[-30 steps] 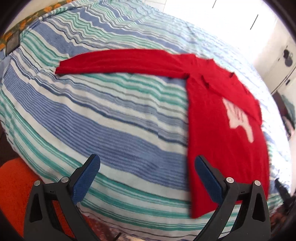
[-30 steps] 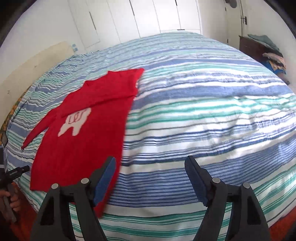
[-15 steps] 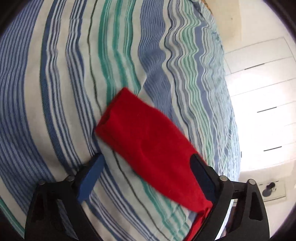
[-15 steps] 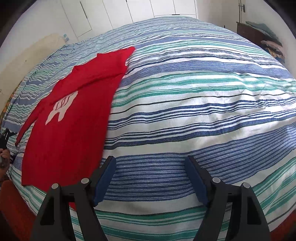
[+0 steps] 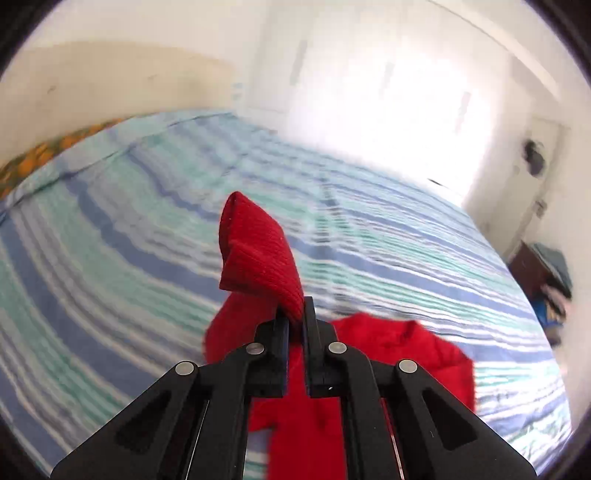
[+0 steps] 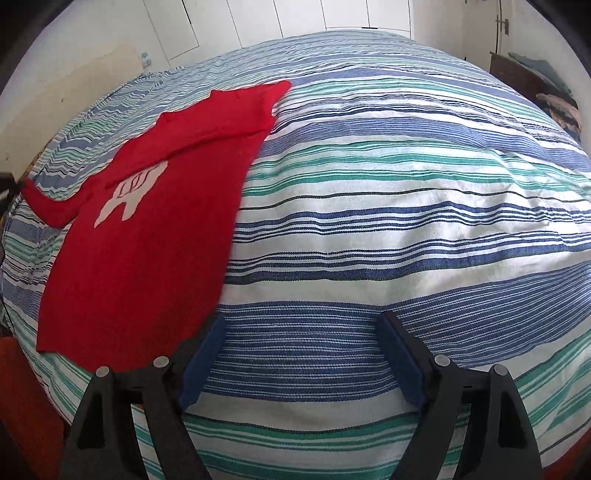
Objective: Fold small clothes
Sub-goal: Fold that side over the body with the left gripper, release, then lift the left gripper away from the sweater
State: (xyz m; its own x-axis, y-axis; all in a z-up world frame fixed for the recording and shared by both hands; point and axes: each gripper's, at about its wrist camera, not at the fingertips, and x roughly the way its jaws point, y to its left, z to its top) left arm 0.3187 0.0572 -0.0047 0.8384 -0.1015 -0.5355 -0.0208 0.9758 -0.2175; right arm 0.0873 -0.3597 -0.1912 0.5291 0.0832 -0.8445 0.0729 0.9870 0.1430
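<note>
A red knit sweater [image 6: 147,236] with a white motif lies flat on the striped bed [image 6: 406,184], left of centre in the right wrist view. My left gripper [image 5: 295,317] is shut on the cuff end of its sleeve [image 5: 258,254] and holds it up off the bed. The rest of the sweater [image 5: 406,354] bunches below. In the right wrist view that sleeve [image 6: 48,206] stretches toward the left edge. My right gripper [image 6: 303,321] hovers over the bedcover just right of the sweater's hem. Its jaws are opening, and only bedcover shows between them.
White wardrobe doors [image 6: 295,18] stand behind the bed. A dark wooden cabinet [image 6: 513,74] with piled clothes is at the far right. An orange surface [image 6: 22,398] shows below the bed's near left edge. Patterned orange-green fabric [image 5: 55,147] lines the bed's far left side.
My left gripper swung over to the sleeve end, shut on it and lifted it off the bed. My right gripper stayed nearly in place, its jaws a little wider.
</note>
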